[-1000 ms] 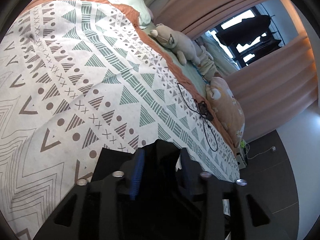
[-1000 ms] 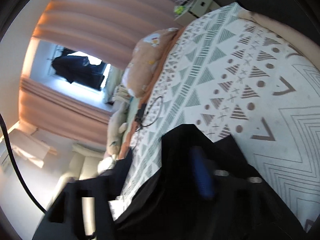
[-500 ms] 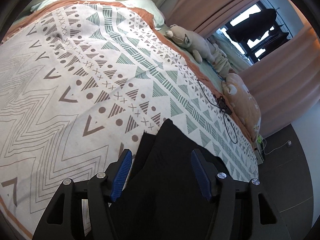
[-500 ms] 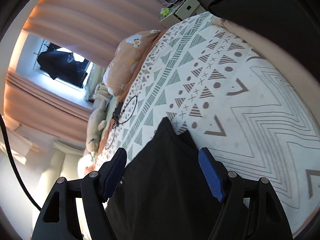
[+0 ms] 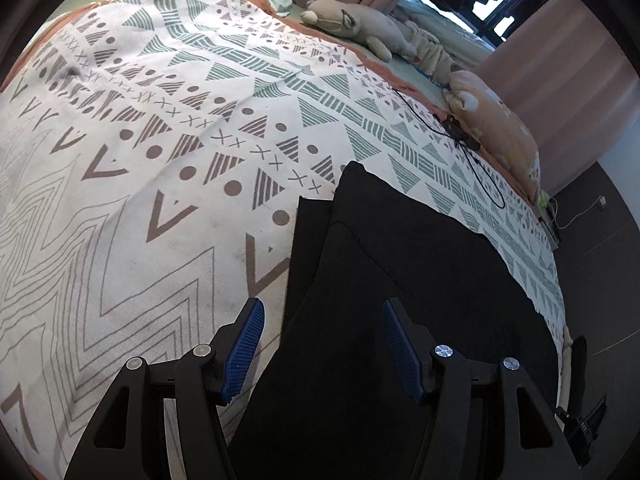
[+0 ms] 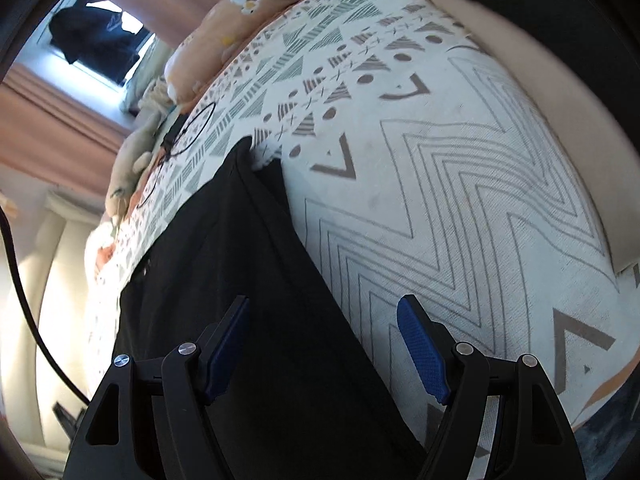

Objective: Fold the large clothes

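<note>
A black garment (image 5: 380,248) lies flat and lengthwise on the patterned bedspread (image 5: 140,160), narrowing to a corner at its far end. My left gripper (image 5: 322,312) hovers open over the garment's left edge, with one blue pad above the bedspread and the other above the cloth; nothing is pinched. In the right wrist view the same black garment (image 6: 240,260) runs up the left half of the bedspread (image 6: 460,200). My right gripper (image 6: 324,306) is open over the garment's right edge, its pads apart and not pressing on the cloth.
Along the bed's far side lie a grey plush toy (image 5: 352,20), a peach plush cushion (image 5: 496,128) and a black cable (image 5: 472,152). Pink curtains and a bright window stand behind them. Dark floor (image 5: 600,260) lies past the bed's right edge.
Both grippers have sunk toward the bed and rolled. The black cloth bunched between the left pads a second ago has been let go and now lies spread flat; the left jaws stand wider.
</note>
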A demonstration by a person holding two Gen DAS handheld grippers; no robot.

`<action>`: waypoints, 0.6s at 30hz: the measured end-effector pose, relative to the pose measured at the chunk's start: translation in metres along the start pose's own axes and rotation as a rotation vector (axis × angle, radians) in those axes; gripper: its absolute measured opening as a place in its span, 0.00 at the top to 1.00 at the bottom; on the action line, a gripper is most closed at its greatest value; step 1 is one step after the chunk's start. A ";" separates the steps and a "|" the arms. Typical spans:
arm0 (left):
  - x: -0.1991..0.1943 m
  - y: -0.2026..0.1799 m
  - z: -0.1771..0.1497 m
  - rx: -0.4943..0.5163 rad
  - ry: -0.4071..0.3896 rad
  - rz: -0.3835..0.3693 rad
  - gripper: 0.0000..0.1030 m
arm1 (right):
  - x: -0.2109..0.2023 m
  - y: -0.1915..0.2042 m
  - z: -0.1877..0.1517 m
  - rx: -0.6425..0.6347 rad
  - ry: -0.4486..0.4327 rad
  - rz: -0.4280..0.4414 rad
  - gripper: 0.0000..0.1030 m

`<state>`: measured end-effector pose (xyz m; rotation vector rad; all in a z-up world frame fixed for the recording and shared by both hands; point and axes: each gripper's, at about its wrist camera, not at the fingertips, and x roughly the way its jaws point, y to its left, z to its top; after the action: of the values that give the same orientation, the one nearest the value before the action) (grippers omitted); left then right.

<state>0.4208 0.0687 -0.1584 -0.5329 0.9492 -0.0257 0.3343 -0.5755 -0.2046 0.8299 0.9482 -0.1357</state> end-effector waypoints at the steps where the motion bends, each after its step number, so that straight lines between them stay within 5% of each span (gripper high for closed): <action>1: 0.005 -0.004 0.004 0.020 0.006 -0.001 0.40 | 0.000 0.001 0.000 -0.009 0.002 0.001 0.27; 6: 0.033 -0.023 0.018 0.115 0.052 0.013 0.41 | 0.003 0.006 0.002 -0.021 0.002 0.026 0.28; 9: 0.050 -0.029 0.023 0.152 0.083 0.042 0.67 | 0.008 0.012 0.006 -0.031 -0.005 0.046 0.33; 10: 0.055 -0.031 0.025 0.160 0.090 0.046 0.88 | 0.010 0.013 0.007 -0.033 -0.004 0.057 0.42; 11: 0.059 -0.030 0.025 0.165 0.090 0.054 0.96 | 0.012 0.015 0.009 -0.035 -0.003 0.063 0.48; 13: 0.060 -0.032 0.027 0.172 0.069 0.062 0.98 | 0.014 0.018 0.011 -0.047 -0.014 0.066 0.83; 18: 0.052 -0.018 0.039 0.083 0.005 0.061 0.98 | 0.006 0.019 0.013 -0.065 -0.083 0.031 0.97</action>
<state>0.4855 0.0559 -0.1722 -0.4269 0.9642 -0.0115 0.3553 -0.5695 -0.1944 0.7729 0.8576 -0.1115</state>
